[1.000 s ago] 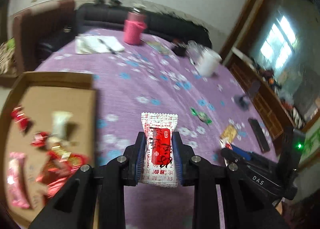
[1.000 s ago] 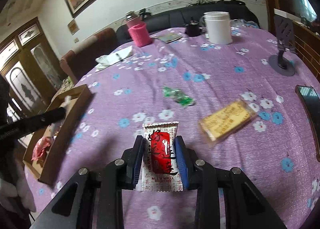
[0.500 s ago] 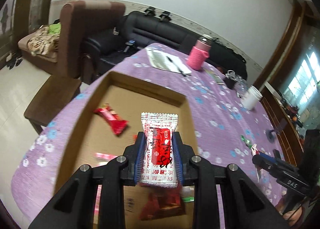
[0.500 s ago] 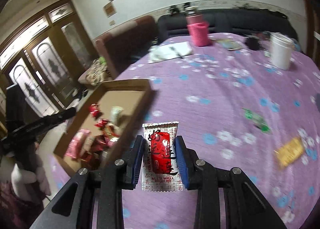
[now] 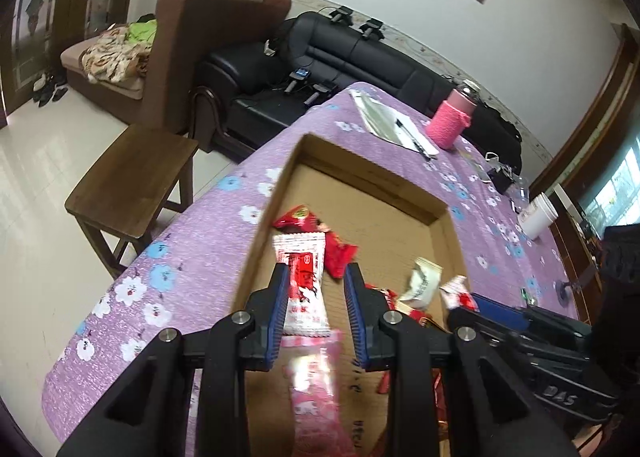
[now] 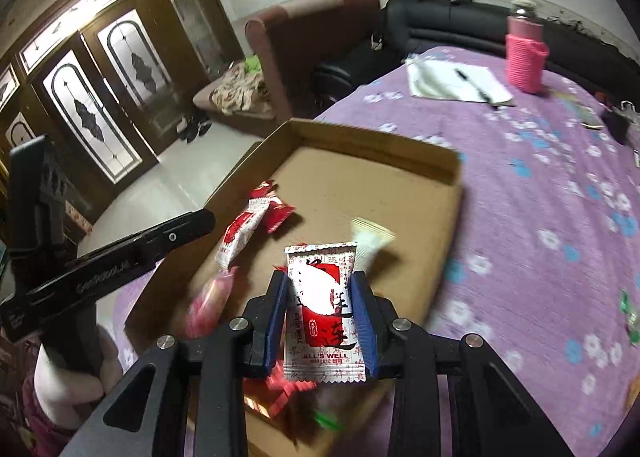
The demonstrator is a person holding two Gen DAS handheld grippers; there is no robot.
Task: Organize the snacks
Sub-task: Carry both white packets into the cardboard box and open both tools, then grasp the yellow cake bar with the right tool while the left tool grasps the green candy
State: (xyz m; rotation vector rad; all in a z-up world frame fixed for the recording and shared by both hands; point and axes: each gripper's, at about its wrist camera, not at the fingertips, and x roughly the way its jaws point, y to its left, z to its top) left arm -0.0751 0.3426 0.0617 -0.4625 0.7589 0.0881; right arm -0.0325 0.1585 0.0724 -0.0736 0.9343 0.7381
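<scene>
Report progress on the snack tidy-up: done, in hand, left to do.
Done: a red packet and other snacks lie in the cardboard box. In hand: the right gripper clamps an ALL'S WELL packet over the box; the left gripper has a white-and-red packet loose between its jaws, apparently touching one pad only. Left: a green-wrapped sweet on the tablecloth.

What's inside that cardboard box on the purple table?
The cardboard box holds loose wrapped snacks: a red packet, a pale one, a pink one. The grippers and their packets hide the near end.
</scene>
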